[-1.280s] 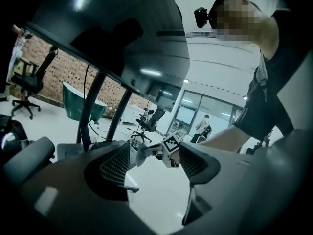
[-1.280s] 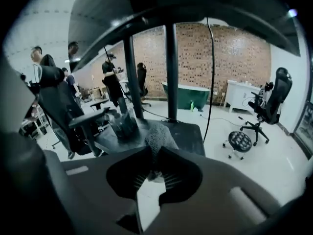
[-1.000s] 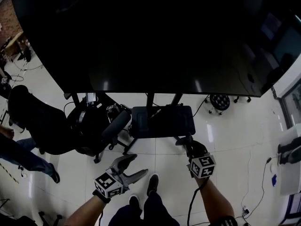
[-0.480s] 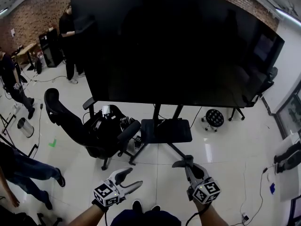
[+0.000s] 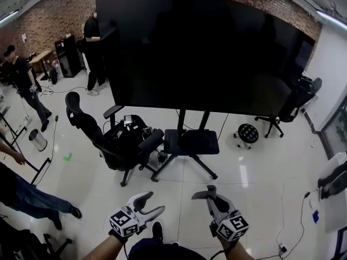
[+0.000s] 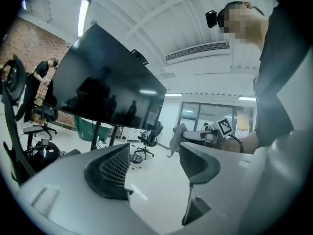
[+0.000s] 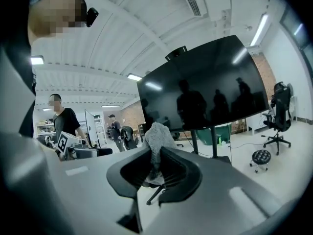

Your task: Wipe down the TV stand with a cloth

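A big black TV [image 5: 206, 53] stands on a black wheeled stand [image 5: 182, 161] with a dark shelf [image 5: 191, 142] under the screen. In the head view both grippers hang low at the bottom, well short of the stand. My right gripper [image 5: 208, 195] is shut on a grey cloth [image 7: 155, 136], which sticks up between its jaws [image 7: 155, 168]. The cloth [image 6: 176, 139] also shows in the left gripper view. My left gripper [image 5: 153, 203] is open and holds nothing [image 6: 154, 163].
A black office chair [image 5: 111, 145] stands just left of the stand's shelf. A small black stool [image 5: 248, 133] and another chair [image 5: 295, 99] are at the right. People stand at the left near a bin [image 5: 37, 140]. A white table [image 5: 332, 191] is at the right edge.
The head view has pulled back and lifted, so the whole TV and more of the room show. Both grippers sit lower in the frame, farther from the stand. The right one still grips the cloth.
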The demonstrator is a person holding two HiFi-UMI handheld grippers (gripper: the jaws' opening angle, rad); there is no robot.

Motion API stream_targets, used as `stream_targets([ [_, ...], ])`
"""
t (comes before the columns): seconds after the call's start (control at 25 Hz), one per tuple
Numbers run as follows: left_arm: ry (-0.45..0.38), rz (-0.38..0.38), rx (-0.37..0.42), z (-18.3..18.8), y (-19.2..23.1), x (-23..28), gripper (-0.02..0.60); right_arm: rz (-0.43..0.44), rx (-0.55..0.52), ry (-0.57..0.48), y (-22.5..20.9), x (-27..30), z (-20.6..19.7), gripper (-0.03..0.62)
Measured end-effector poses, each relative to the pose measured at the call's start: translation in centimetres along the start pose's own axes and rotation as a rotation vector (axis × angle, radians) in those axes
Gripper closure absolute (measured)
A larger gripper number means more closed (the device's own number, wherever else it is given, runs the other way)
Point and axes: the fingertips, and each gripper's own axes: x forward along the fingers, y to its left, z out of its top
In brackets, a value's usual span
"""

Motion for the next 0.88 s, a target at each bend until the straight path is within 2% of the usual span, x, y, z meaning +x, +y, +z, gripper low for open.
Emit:
stream_targets([
  [0.2,-0.007,0.028,-0.001,-1.2,-4.7,-2.2,0.253,0.049,-0.012,-0.003,2.5,-3.9,-0.6,0.549],
  [0.36,-0.017,0.04,0.014,-0.3,-7.2,-3.8,0.253,0.062,-0.016,-0.006,3.8,-6.0,-0.9,0.553],
  [0.88,-0.037,0.011,0.047,0.6,-7.8,-8.0,0.253,0.058,0.004,-0.05,8.1,-6.6,-0.2,0.553],
])
